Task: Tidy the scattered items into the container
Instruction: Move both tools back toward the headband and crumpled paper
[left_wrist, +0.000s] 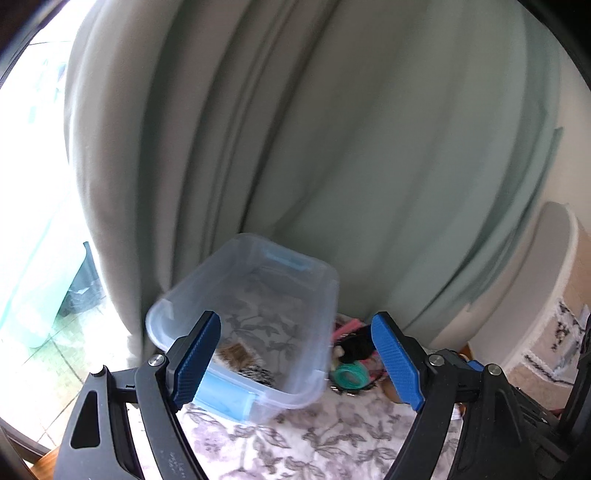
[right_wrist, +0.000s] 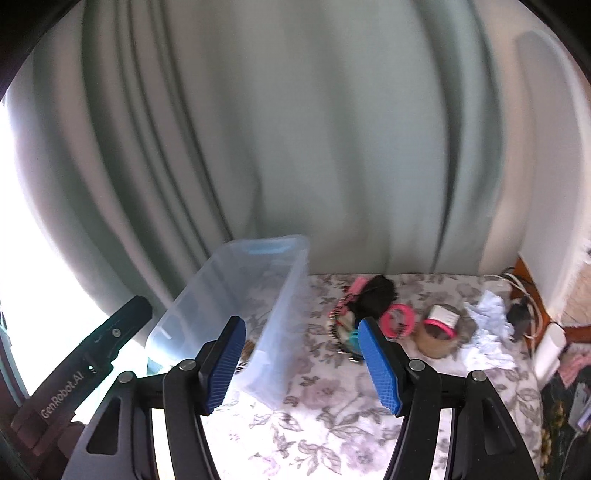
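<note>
A clear plastic container (left_wrist: 258, 325) with blue end latches stands on the floral cloth, with a small brown item and a dark patterned one lying on its floor. My left gripper (left_wrist: 295, 325) hangs open above its near end with nothing between the fingers. To the right of the container (right_wrist: 236, 306) lies a heap of hair accessories (right_wrist: 365, 299): black, pink and teal pieces. A pink ring (right_wrist: 399, 319) and a roll of brown tape (right_wrist: 439, 330) lie further right. My right gripper (right_wrist: 301, 326) is open and holds nothing, above the cloth between container and heap.
Grey-green curtains (right_wrist: 295, 147) hang right behind the table. Crumpled white paper (right_wrist: 487, 325), a dark plug with white cables (right_wrist: 521, 314) and a white object lie at the right edge. The left gripper's black arm (right_wrist: 107, 343) shows at the left of the right wrist view. Bright window at far left.
</note>
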